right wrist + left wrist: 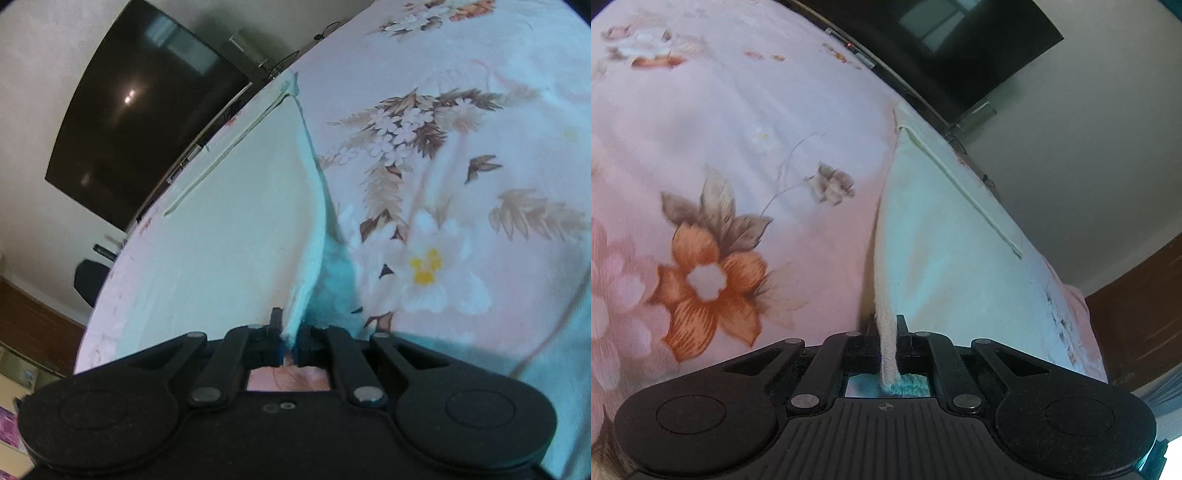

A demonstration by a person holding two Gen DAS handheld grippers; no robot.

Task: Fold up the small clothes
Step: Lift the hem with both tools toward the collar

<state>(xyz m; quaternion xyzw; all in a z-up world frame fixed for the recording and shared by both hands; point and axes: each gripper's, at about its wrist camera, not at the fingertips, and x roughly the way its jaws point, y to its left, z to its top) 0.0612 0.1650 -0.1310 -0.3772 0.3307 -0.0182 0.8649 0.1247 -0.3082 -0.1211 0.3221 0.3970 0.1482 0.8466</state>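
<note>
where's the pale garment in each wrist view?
Left wrist: pale garment right of centre, running up from the shut left gripper that pinches its edge.
Right wrist: pale garment left of centre, its edge pinched by the shut right gripper.
Shared landmark: dark TV screen.

My work rests on a bed with a pink flowered sheet (738, 155). On the sheet lies a pale white garment (942, 229); in my left view it runs from six o'clock toward one o'clock, with an orange flower print at eight o'clock.
</note>
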